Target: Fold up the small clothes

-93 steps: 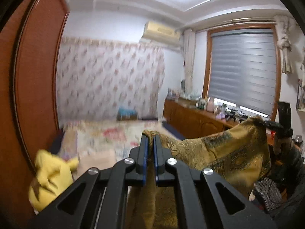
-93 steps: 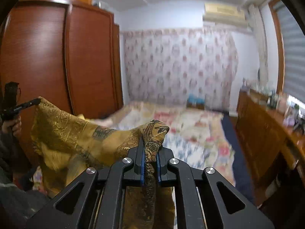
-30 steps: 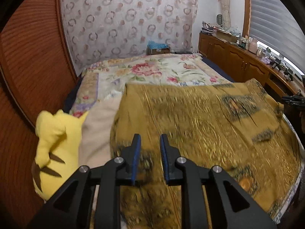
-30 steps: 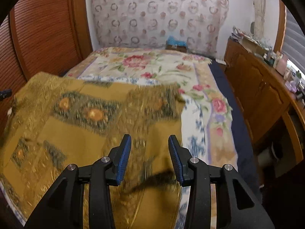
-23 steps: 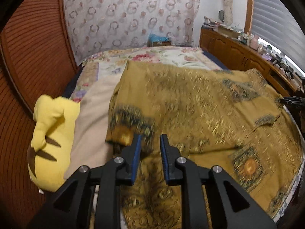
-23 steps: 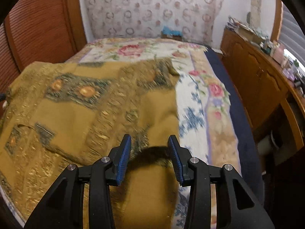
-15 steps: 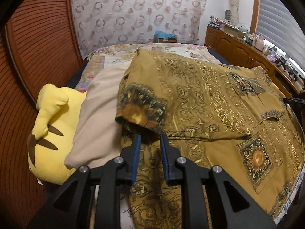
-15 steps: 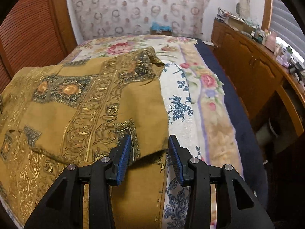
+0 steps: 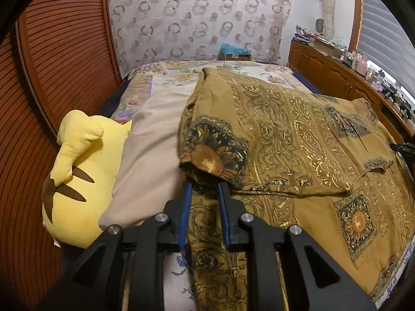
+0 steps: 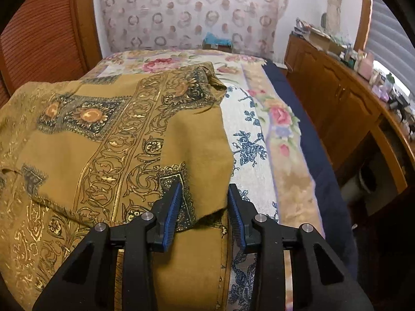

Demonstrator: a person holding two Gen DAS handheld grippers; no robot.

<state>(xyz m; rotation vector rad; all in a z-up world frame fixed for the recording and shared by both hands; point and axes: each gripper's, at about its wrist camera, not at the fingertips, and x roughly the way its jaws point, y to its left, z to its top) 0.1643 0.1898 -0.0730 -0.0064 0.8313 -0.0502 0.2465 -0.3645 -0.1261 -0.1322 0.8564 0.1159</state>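
The gold patterned shirt [image 9: 298, 134] is down on the bed now, spread across the floral bedspread [image 9: 171, 75] and filling the middle and right of your left wrist view. It's folded over on itself: the upper layer ends in an edge running across the lower middle of that frame, with more of the fabric lying beneath it.

A sleeve [image 9: 212, 153] with its dark sunflower medallion sits dead centre in the left view, cuff opening facing you. Your left gripper [image 9: 205, 189] has its fingers a little apart, tips right at that cuff, cloth showing in the gap but nothing pinched.

Over to the right wrist view: the shirt [image 10: 109, 140] covers the left half of the frame, its side edge running down the middle, the far sleeve [image 10: 197, 88] crumpled at upper centre. Your right gripper [image 10: 205, 189] sits at lower centre with its jaws wider apart, and they have just been closing in. The corner of the upper layer lies between the blue pads, not clamped.

Outward from there: a beige pillow [image 9: 153, 155] just left of the sleeve, a yellow plush toy [image 9: 80, 176] at the left edge against the wooden headboard [image 9: 64, 59], and a wooden cabinet [image 10: 345, 103] along the right.
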